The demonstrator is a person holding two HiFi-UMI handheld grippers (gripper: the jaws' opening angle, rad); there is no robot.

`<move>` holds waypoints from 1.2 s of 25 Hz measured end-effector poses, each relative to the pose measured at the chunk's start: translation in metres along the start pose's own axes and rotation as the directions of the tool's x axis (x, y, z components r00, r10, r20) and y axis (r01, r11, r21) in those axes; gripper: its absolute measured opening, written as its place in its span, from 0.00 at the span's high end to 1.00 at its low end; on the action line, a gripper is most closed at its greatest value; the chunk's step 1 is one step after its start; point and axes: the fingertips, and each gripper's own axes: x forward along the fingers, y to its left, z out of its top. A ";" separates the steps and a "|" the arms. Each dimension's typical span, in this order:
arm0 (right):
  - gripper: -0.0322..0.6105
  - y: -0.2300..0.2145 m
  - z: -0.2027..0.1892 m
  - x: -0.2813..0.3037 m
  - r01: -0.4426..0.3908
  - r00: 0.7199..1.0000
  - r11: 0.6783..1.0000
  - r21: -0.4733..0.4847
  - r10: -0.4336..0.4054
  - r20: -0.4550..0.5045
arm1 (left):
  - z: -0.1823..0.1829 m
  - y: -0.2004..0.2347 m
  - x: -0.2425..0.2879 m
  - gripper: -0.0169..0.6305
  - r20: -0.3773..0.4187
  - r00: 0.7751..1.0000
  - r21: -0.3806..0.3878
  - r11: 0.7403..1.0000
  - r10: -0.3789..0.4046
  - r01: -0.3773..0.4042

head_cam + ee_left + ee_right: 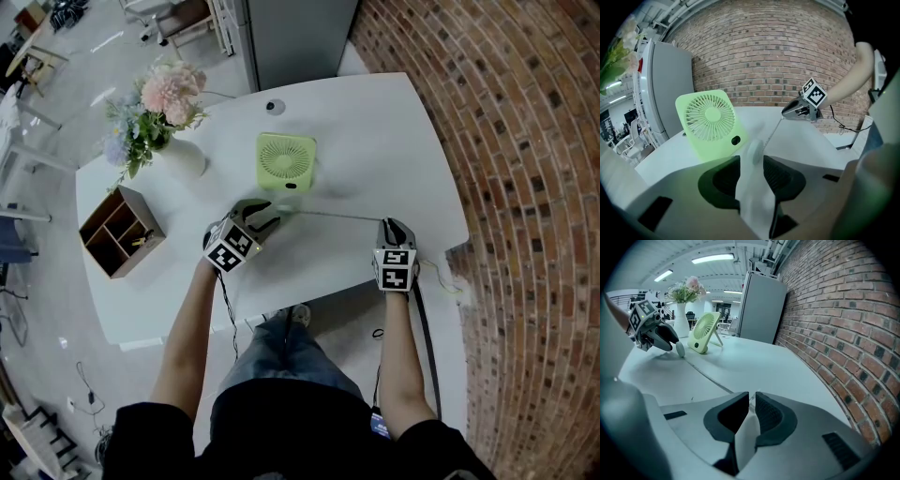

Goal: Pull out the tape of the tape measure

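left gripper (270,219): jaws are spread, white tape measure case (753,149) is stood between them, unpinched | right gripper (393,226): jaws are pressed on tape (333,216) end | tape is stretched left-right across table (394,141), near green fan (287,161)

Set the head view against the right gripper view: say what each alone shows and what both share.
Head view only: the wooden organizer, the person's legs, the cube on the right gripper. Right gripper view only: ceiling lights, and its jaws shut on the tape. Both: fan, flowers, left gripper, tape, brick wall.
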 end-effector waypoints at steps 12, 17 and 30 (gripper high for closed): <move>0.91 -0.018 0.038 -0.057 0.049 0.983 0.987 0.153 -0.075 0.166 | 0.050 0.013 -0.062 0.78 0.189 0.951 -0.235 0.952 0.243 -0.197; 0.91 -0.026 0.077 -0.097 0.050 0.947 0.971 0.233 -0.120 0.299 | 0.084 0.029 -0.103 0.89 0.253 0.869 -0.301 0.888 0.426 -0.348; 0.95 -0.007 0.131 -0.211 -0.012 0.829 0.958 0.285 -0.150 0.539 | 0.175 -0.008 -0.172 0.94 0.435 0.764 -0.319 0.875 0.476 -0.364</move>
